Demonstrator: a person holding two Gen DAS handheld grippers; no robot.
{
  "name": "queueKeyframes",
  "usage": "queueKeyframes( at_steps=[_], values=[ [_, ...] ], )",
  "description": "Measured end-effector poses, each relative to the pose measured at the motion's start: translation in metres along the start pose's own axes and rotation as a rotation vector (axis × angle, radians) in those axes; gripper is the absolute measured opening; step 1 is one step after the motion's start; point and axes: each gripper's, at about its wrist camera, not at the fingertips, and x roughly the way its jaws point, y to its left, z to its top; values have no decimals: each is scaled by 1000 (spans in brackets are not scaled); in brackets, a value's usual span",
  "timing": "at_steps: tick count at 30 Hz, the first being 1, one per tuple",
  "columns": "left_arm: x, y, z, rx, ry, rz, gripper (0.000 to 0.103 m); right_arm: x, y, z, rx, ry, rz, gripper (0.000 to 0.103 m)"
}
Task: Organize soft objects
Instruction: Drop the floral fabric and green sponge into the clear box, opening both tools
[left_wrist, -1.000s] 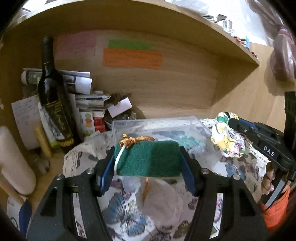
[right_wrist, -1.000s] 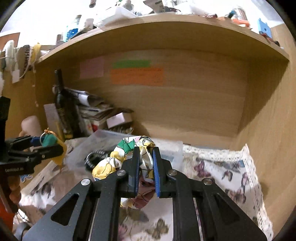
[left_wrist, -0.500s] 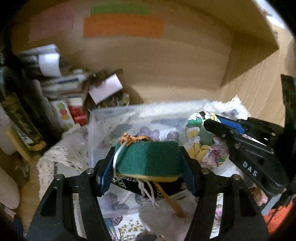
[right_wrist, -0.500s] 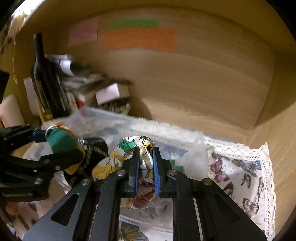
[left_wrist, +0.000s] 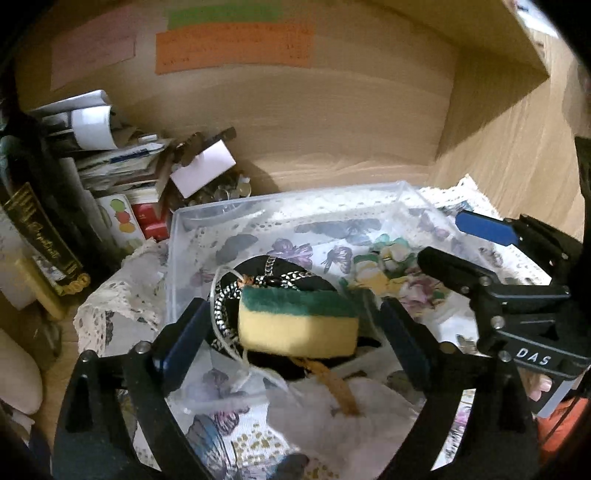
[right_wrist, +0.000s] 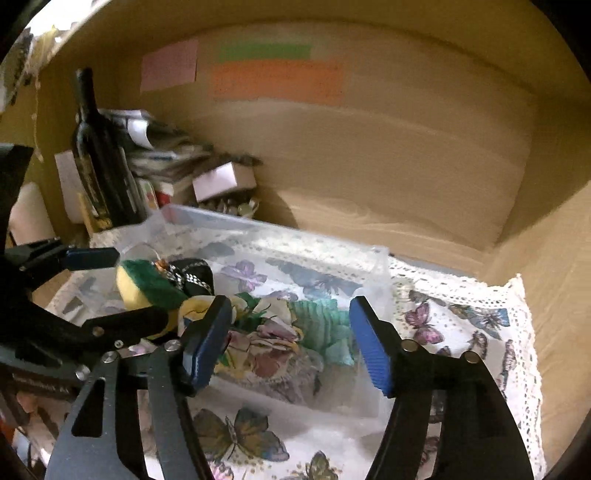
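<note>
A clear plastic bin (left_wrist: 173, 258) stands on a butterfly-print cloth; it also shows in the right wrist view (right_wrist: 380, 266). My left gripper (left_wrist: 291, 332) is open over the bin. A green and yellow sponge (left_wrist: 299, 321) sits between its spread fingers, on a black item with a chain (left_wrist: 280, 277); I cannot tell if it touches them. My right gripper (right_wrist: 291, 339) is open above the bin. The floral fabric piece (right_wrist: 269, 343) lies in the bin below it, beside a teal ruffled item (right_wrist: 325, 325). The sponge also shows at left (right_wrist: 147, 284).
A dark wine bottle (right_wrist: 99, 155), stacked papers and boxes (left_wrist: 110, 162) and a small white box (right_wrist: 225, 181) crowd the back left. Wooden walls close the back and right. A white lace-edged butterfly cloth (right_wrist: 480, 332) covers the surface. A white pouch (left_wrist: 332, 417) lies in front.
Both grippers have opened. The sponge has dropped out of the left gripper's hold and tilted yellow side up. The floral fabric has dropped from the right gripper into the bin.
</note>
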Motion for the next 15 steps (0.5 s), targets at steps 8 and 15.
queueKeyframes(
  at_steps=[8,15],
  values=[
    [-49,2,-13,-12,-91,-6,101,-45,11,-7,-6,-79,89,65],
    [-78,8,-49,-1,-122,2,102,-53,39,-32,-28,-53,190,69]
  ],
)
